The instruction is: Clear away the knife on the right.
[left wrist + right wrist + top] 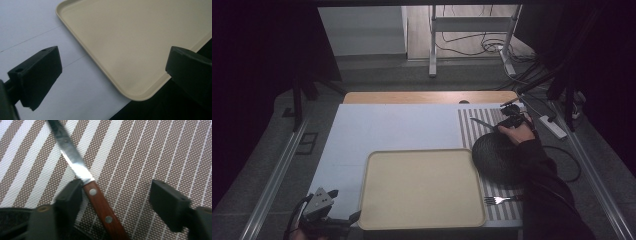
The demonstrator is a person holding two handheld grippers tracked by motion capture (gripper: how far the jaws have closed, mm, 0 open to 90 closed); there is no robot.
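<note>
Half-open right tool (116, 202) straddling knife (100, 202).

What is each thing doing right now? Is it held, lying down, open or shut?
Knife: lying flat on the striped mat, not gripped.
Right gripper: jaws open around the knife handle.
Left gripper: jaws open, holding nothing.
Tray: empty.
Fork: lying on the mat.

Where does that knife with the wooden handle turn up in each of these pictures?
High view: the knife lies far right on the striped mat, beside the right gripper.
Left gripper view: not there; it looks at the tray.
Right gripper view: centre, between the fingers, handle toward the camera.
Shared landmark: the striped mat.
</note>
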